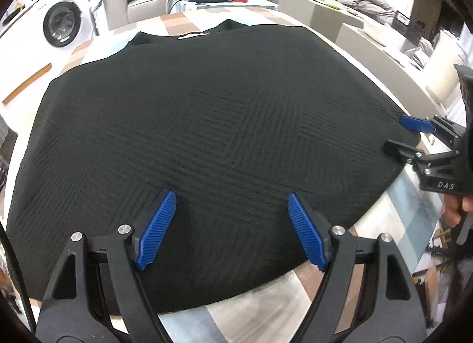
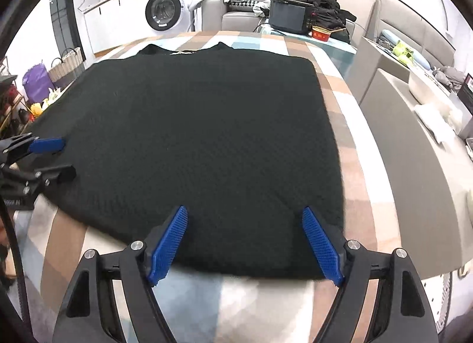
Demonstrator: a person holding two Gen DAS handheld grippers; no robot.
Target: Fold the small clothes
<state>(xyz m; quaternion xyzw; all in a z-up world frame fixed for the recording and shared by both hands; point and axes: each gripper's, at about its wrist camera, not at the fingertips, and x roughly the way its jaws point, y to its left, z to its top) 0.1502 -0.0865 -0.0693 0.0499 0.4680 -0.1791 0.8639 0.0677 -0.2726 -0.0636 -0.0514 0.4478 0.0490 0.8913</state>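
A black knitted garment (image 1: 207, 124) lies flat on the checked tablecloth (image 1: 414, 195), its collar and white label at the far end. My left gripper (image 1: 231, 195) is open above the garment's near hem, with only cloth below its blue pads (image 1: 156, 230). My right gripper (image 2: 244, 209) is also open over the near hem of the same garment (image 2: 207, 136), close to its right corner. Each gripper shows in the other's view: the right gripper (image 1: 394, 133) at the garment's right edge, the left gripper (image 2: 68, 158) at its left edge. Neither pinches the cloth.
A dark box-shaped appliance (image 2: 288, 16) and a red bowl (image 2: 320, 34) stand at the table's far end. A washing machine (image 2: 165, 10) and a sofa (image 2: 233, 18) are behind. A grey counter (image 2: 414, 136) runs close along the table's right side. Baskets (image 2: 66, 63) stand at the left.
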